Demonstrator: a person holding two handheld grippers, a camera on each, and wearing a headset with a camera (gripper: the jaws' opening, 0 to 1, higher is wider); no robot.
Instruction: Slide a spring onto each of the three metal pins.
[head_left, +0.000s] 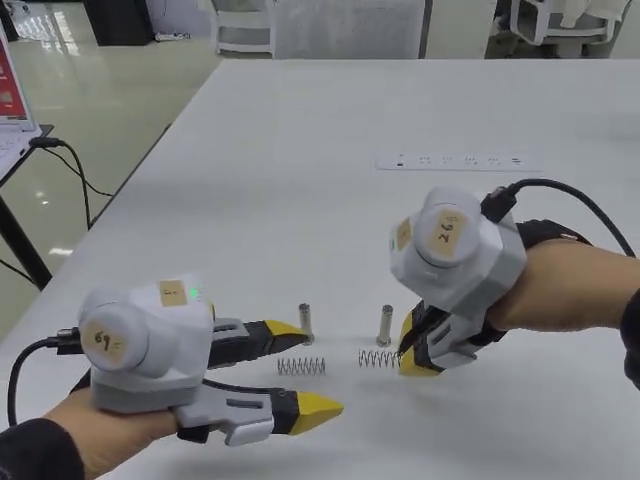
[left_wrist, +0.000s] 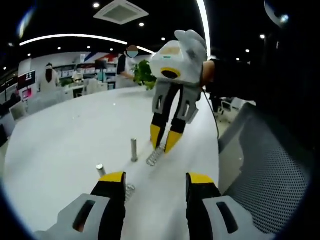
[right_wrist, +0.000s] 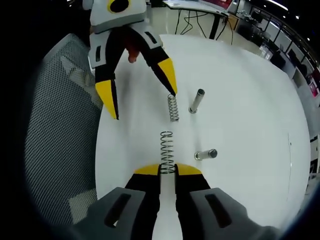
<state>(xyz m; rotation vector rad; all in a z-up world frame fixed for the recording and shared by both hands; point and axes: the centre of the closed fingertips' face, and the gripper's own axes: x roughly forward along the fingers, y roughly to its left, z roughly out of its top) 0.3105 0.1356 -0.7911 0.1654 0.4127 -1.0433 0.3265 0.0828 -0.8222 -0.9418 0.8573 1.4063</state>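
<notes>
Spring (right_wrist: 166, 147) pinched by right gripper (right_wrist: 167, 170) (left gripper (left_wrist: 156, 178) spread).

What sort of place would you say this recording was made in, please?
Probably an open-plan office or lab: a long white table, a mesh office chair, and a ceiling air-conditioning unit.

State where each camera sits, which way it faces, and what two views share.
Head view: on the headset, looking forward and down at the table; left gripper, right gripper and both hands show.
Left gripper view: on the left gripper, looking along its open jaws at the right gripper.
Right gripper view: on the right gripper, jaws shut on a spring, facing the left gripper.
Shared: both gripper views show two pins.
</notes>
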